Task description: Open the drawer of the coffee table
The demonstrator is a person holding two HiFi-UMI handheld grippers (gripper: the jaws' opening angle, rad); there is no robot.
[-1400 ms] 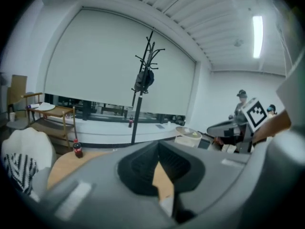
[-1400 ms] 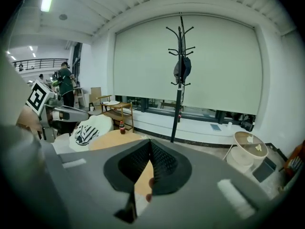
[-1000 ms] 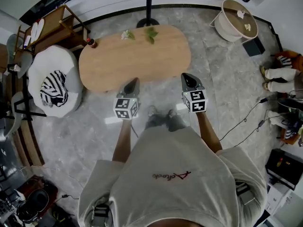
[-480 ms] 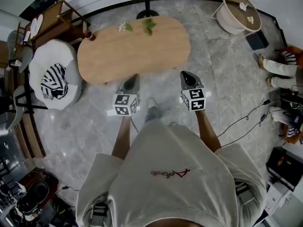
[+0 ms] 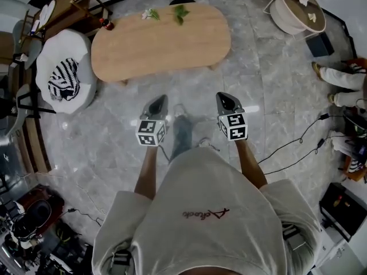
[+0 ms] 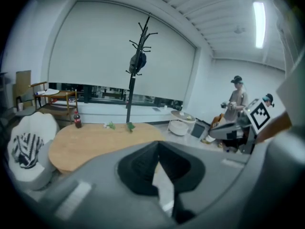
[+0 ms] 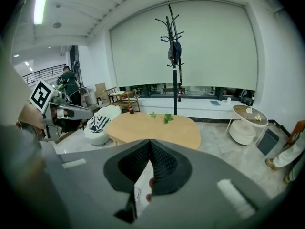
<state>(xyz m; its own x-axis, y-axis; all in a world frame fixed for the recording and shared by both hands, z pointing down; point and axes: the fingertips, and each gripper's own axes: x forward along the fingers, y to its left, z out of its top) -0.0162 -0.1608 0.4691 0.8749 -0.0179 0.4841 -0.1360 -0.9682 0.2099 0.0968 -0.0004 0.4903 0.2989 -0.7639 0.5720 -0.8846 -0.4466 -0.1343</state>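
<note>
A person stands on the marble floor [image 5: 269, 85] facing the oval wooden counter [image 5: 160, 42], the coffee table whose drawer is to be opened. The left tool [image 5: 157, 103] and right tool [image 5: 228, 101] are held out side by side, each with its jaws pressed together on nothing. The counter lies well ahead of both tips, and no drawer front shows in any view (it probably sits under the top's edge). The approach looks best made low, jaws parted before the handle, then a straight, level pull.

Pretty bright and even, lit by a ceiling strip light [image 6: 259, 17]. Heavy fisheye warp with dark corners. Soft glare on the floor [image 5: 252, 109].
</note>
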